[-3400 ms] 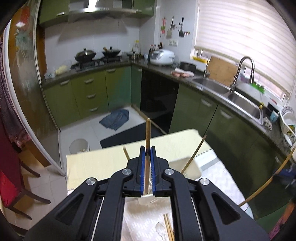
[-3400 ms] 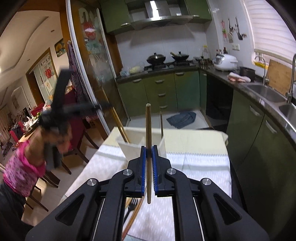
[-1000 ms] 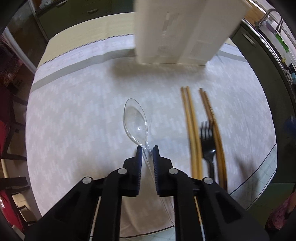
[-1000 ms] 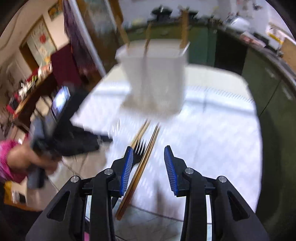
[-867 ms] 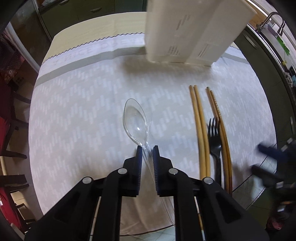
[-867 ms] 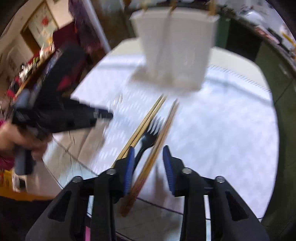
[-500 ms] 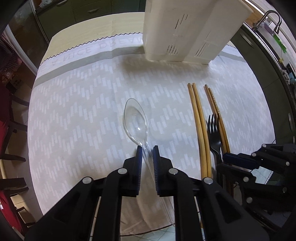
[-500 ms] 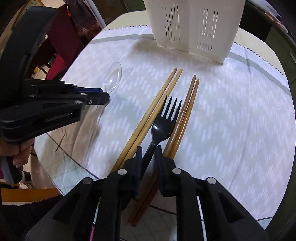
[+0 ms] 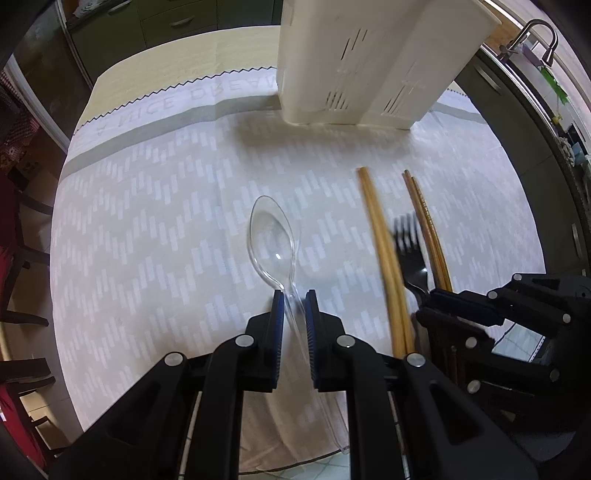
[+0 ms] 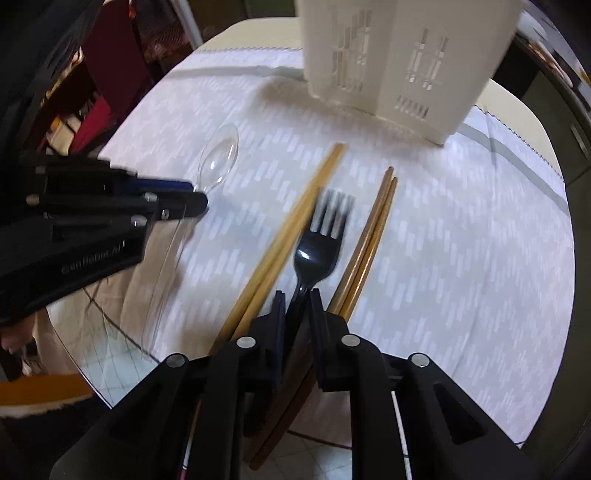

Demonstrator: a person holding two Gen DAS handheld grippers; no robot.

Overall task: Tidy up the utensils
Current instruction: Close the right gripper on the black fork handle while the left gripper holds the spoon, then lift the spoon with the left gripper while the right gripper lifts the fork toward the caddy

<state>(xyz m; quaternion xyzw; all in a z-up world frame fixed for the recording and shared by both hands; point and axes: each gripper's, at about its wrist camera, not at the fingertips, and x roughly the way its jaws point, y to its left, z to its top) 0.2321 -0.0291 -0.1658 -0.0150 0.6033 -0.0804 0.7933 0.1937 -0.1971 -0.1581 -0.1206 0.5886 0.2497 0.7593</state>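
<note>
A clear plastic spoon [image 9: 272,236] lies on the white tablecloth [image 9: 147,240]; my left gripper [image 9: 294,301] is shut on its handle near the bowl. It also shows in the right wrist view [image 10: 220,157]. My right gripper [image 10: 298,300] is shut on the neck of a black plastic fork [image 10: 318,245], which looks lifted and blurred. The fork also shows in the left wrist view [image 9: 412,254]. A light pair of chopsticks [image 10: 291,225] lies left of the fork and a darker pair [image 10: 369,236] right of it. The white slotted utensil holder [image 9: 369,62] stands at the back.
The table's near edge [image 10: 122,373] runs just under both grippers, with tiled floor below. Green kitchen cabinets [image 9: 177,22] and a sink tap [image 9: 535,33] lie beyond the table. Dark chairs [image 9: 18,229] stand at the left.
Both grippers dropped their chopsticks in the holder and came down to the table. The right gripper closed on the fork, which now shifts and blurs; the left stays shut on the spoon handle.
</note>
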